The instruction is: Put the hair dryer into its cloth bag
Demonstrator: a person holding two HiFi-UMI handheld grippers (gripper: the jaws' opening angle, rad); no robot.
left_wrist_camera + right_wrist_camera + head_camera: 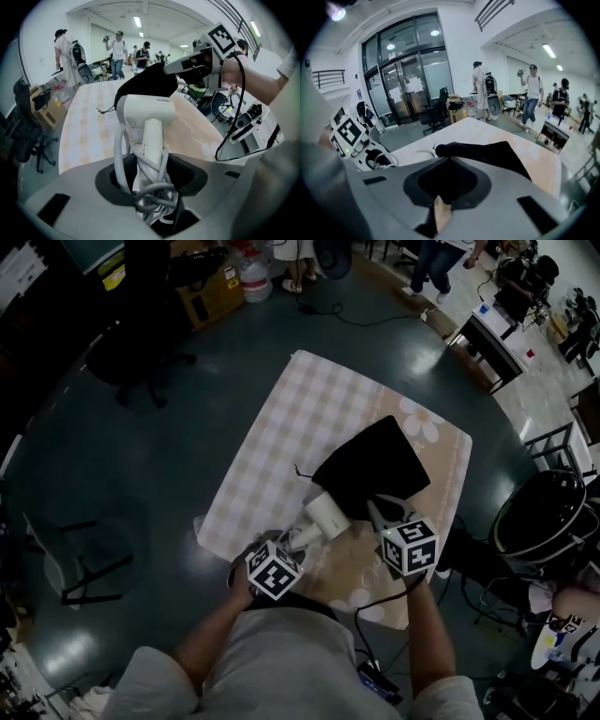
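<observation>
— What is seen nearest?
— The left gripper and the right gripper are held side by side over the near edge of the table. Each is carried on a bare forearm and topped with a marker cube.

— How are the left gripper's jaws set?
— They are clamped on the handle of the white plastic hair dryer. The pale grey cord, wound in loops round that handle, is caught between them as well. The hair dryer is held up off the surface, with its head uppermost and just at the near edge of the bag.

— And the right gripper's jaws?
— They are closed together on a fold of the black cloth drawstring bag, which is pinched at its near edge. That edge is lifted, while the rest of the bag is spread on the surface beyond. A thin drawstring is seen trailing at its left.

— Is the hair dryer found inside the bag?
— No. It is seen wholly outside, in front of the lifted edge.

— What is laid underneath?
— A beige-and-white checked tablecloth with daisy prints is spread under both things.

— What is made out farther off?
— A black wheeled office chair and a brown cardboard box are seen on the dark floor. Standing people are seen beyond in the left gripper view, and tall glass doors in the right gripper view.
</observation>
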